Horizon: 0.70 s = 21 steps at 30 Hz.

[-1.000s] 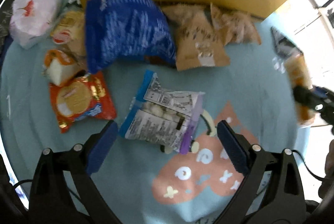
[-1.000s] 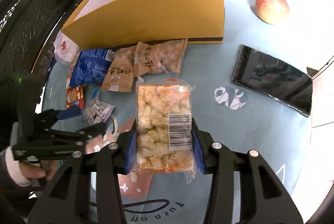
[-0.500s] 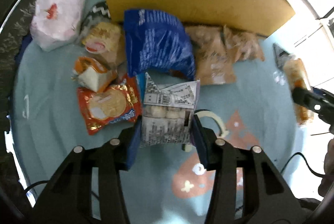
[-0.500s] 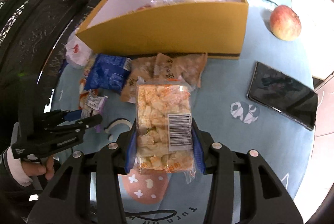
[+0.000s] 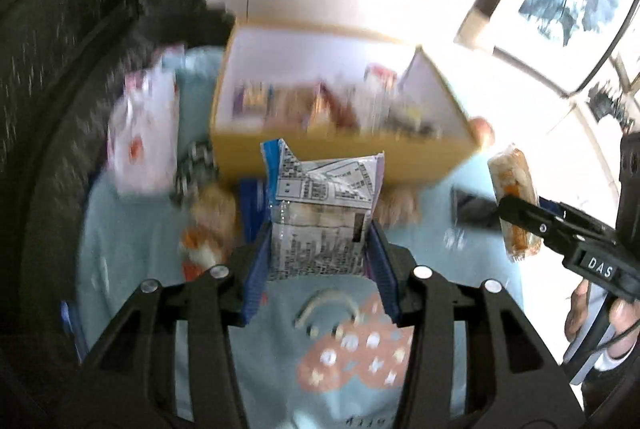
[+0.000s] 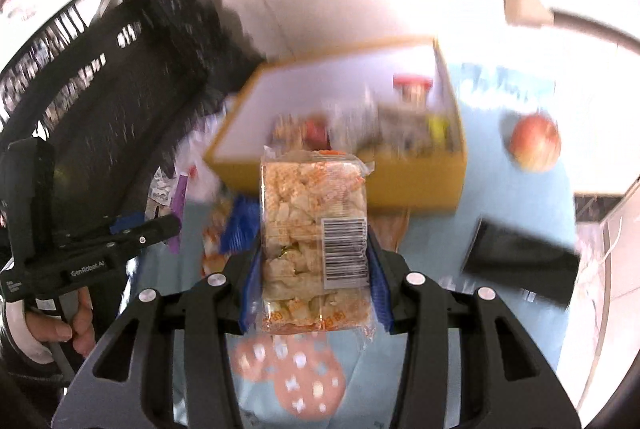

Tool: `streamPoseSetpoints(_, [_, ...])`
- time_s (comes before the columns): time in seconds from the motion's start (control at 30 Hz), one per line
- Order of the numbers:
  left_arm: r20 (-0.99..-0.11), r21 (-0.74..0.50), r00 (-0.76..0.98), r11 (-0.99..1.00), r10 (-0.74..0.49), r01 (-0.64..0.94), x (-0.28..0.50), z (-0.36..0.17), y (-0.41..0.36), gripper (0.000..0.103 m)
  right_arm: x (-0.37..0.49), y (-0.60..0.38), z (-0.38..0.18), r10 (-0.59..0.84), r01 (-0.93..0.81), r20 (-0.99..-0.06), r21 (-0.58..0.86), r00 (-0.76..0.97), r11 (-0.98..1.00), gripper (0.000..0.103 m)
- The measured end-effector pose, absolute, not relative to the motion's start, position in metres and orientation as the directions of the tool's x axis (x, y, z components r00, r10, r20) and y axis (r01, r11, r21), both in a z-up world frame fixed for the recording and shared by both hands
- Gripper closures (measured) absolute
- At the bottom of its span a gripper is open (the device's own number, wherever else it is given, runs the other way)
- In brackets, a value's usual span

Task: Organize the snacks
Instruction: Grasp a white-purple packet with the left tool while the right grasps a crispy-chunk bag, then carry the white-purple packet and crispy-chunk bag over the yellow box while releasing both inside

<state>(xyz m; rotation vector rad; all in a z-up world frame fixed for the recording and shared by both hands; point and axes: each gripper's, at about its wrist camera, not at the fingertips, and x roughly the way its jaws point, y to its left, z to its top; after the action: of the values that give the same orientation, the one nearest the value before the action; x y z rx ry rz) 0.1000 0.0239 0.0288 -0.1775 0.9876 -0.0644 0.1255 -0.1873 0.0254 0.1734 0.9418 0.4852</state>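
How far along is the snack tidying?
Partly done. Several snacks already sit in the yellow box. In hand: the left claw grips a white printed packet, the right claw a rice cracker pack. Left: packets on the blue cloth, including a blue bag.

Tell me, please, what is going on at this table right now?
A person is sorting snacks with two handheld grippers. The left gripper has its jaws shut on a white printed packet, and the right gripper holds a clear rice-cracker pack. Both are raised toward the yellow box, which already contains snacks.
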Motion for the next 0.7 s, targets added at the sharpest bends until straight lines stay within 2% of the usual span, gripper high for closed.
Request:
streamPoseSetpoints(0.13, [-0.783, -0.207, 0.601, 0.978, -0.16, -0.009, 0.128, 0.055, 0.02, 0.055, 0.146, -0.191, 0.051, 0.465, -0.315, -0.673, 0.342, 0.576, 0.885, 0.056])
streamPoseSetpoints(0.2, [-0.768, -0.241, 0.613, 0.97, -0.187, -0.006, 0.144, 0.061, 0.019, 0.05, 0.155, -0.189, 0.055, 0.45, -0.306, -0.664, 0.33, 0.597, 0.893, 0.056])
streamPoseSetpoints(0.3, [-0.749, -0.271, 0.633, 0.962, -0.198, -0.019, 0.166, 0.064, 0.016, 0.049, 0.175, -0.185, 0.058, 0.444, -0.302, -0.643, 0.325, 0.625, 0.896, 0.056])
streamPoseSetpoints(0.47, [-0.776, -0.358, 0.58, 0.93, -0.247, -0.084, 0.227, 0.026, 0.018, 0.048, 0.211, -0.162, 0.042, 0.375, -0.297, -0.662, 0.233, 0.65, 0.926, 0.056])
streamPoseSetpoints(0.53, [-0.812, -0.334, 0.547, 0.932, -0.206, -0.144, 0.242, 0.008, 0.02, 0.044, 0.221, -0.156, 0.033, 0.348, -0.299, -0.674, 0.192, 0.652, 0.935, 0.056])
streamPoseSetpoints(0.57, [-0.836, -0.3, 0.521, 0.938, -0.172, -0.172, 0.247, -0.002, 0.019, 0.041, 0.22, -0.154, 0.03, 0.366, -0.321, -0.678, 0.198, 0.637, 0.926, 0.051])
streamPoseSetpoints(0.6, [-0.838, -0.288, 0.519, 0.945, -0.17, -0.156, 0.248, -0.006, 0.017, 0.046, 0.219, -0.155, 0.024, 0.402, -0.359, -0.704, 0.219, 0.586, 0.907, 0.048])
streamPoseSetpoints(0.63, [-0.834, -0.279, 0.524, 0.951, -0.172, -0.133, 0.246, -0.007, 0.016, 0.06, 0.215, -0.159, 0.02, 0.42, -0.374, -0.721, 0.237, 0.55, 0.897, 0.048])
streamPoseSetpoints(0.67, [-0.828, -0.268, 0.536, 0.956, -0.166, -0.117, 0.242, -0.005, 0.014, 0.082, 0.208, -0.164, 0.015, 0.438, -0.389, -0.732, 0.253, 0.522, 0.886, 0.048])
streamPoseSetpoints(0.7, [-0.82, -0.276, 0.545, 0.955, -0.176, -0.106, 0.239, -0.004, 0.013, 0.082, 0.2, -0.169, 0.008, 0.44, -0.395, -0.749, 0.257, 0.496, 0.882, 0.048])
